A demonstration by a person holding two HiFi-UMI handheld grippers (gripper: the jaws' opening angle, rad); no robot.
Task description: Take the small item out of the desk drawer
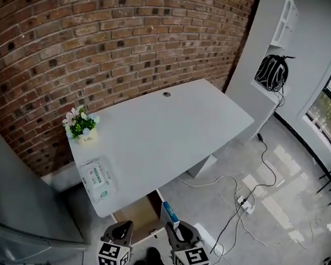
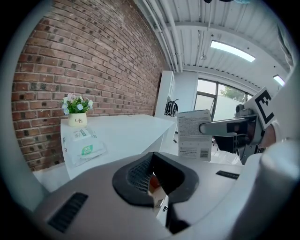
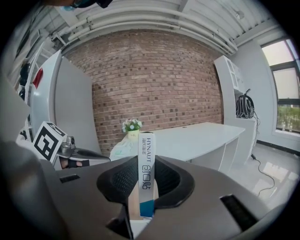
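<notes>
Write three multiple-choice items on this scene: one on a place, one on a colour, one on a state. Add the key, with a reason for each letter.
1. Where does the flower pot stand?
A. on a corner of the desk, next to the brick wall
B. on a stool
C. on a windowsill

2. What colour is the desk top?
A. black
B. red
C. white

3. What state are the right tongs in?
A. wide open and empty
B. closed on a narrow box
C. closed on a pen

Key:
1 A: the head view shows the pot at the desk's back corner, close to the bricks.
2 C: the top is plain white in every view.
3 B: the right gripper view shows the white-and-blue box standing upright, pinched between the two pads.
</notes>
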